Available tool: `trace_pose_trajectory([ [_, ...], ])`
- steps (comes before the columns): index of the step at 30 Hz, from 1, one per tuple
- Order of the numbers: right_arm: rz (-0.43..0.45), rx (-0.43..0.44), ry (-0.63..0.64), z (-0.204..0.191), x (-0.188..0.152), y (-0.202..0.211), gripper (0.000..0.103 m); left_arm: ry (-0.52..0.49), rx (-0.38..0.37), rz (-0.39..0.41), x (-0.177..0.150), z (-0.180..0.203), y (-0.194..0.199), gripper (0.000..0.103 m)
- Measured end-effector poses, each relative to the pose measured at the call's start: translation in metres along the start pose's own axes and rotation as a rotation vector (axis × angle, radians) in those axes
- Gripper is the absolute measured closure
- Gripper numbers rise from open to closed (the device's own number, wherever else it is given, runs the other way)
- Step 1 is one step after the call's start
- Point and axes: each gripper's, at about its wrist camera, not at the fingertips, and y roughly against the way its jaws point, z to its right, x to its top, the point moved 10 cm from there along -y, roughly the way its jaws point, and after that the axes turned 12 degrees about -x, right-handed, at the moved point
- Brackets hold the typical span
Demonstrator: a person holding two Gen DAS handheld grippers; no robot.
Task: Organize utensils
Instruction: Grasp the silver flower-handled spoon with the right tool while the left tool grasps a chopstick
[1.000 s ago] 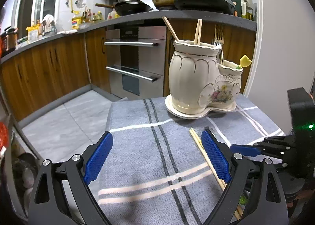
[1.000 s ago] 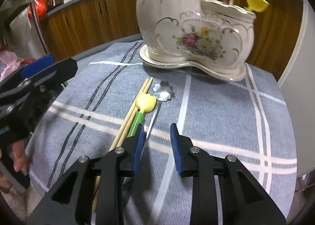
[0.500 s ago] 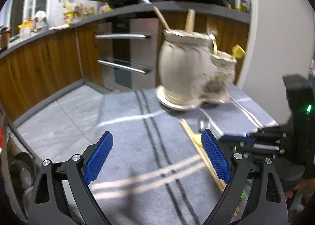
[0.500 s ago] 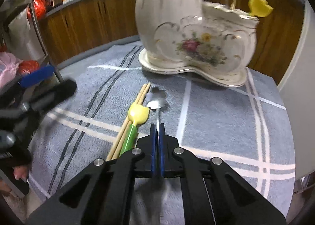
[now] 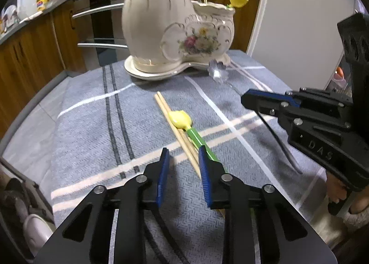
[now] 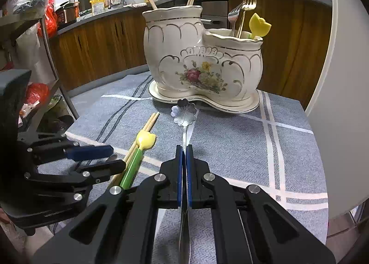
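A cream flowered ceramic holder [image 5: 175, 33] [image 6: 203, 65] stands at the back of the cloth with chopsticks, forks and a yellow tulip-topped utensil in it. A pair of wooden chopsticks [image 5: 166, 109] [image 6: 151, 123] lies on the cloth beside a green-handled tulip utensil [image 5: 180, 119] [image 6: 145, 139]. My left gripper [image 5: 183, 160] [image 6: 113, 157] is low over them. Its jaws are closing with the chopsticks between them, and a gap still shows on the left side. My right gripper [image 6: 184, 153] [image 5: 248, 100] is shut on the handle of a flower-shaped metal spoon [image 6: 184, 111] [image 5: 218, 71], whose bowl points at the holder.
A blue-grey striped cloth [image 5: 92, 125] covers the small table. A white wall panel [image 6: 341, 79] stands close at the right. A metal rack with red bags [image 6: 39, 93] is at the left. Wooden cabinets and an oven [image 5: 101, 33] lie behind.
My left gripper dropped toward the chopsticks and its jaws narrowed around them. My right gripper shut on the spoon's handle and carried the spoon toward the holder.
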Motion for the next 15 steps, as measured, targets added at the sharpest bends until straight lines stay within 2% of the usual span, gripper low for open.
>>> trace_pose_trajectory([
  [4,0.008,0.007,-0.003,0.001,0.0,0.001,0.1,0.011,-0.011,0.007,0.001,-0.001,0.004,0.078],
  [15,0.017,0.018,-0.002,0.002,-0.002,0.003,0.1,0.002,0.037,-0.004,0.004,-0.012,0.001,0.078],
])
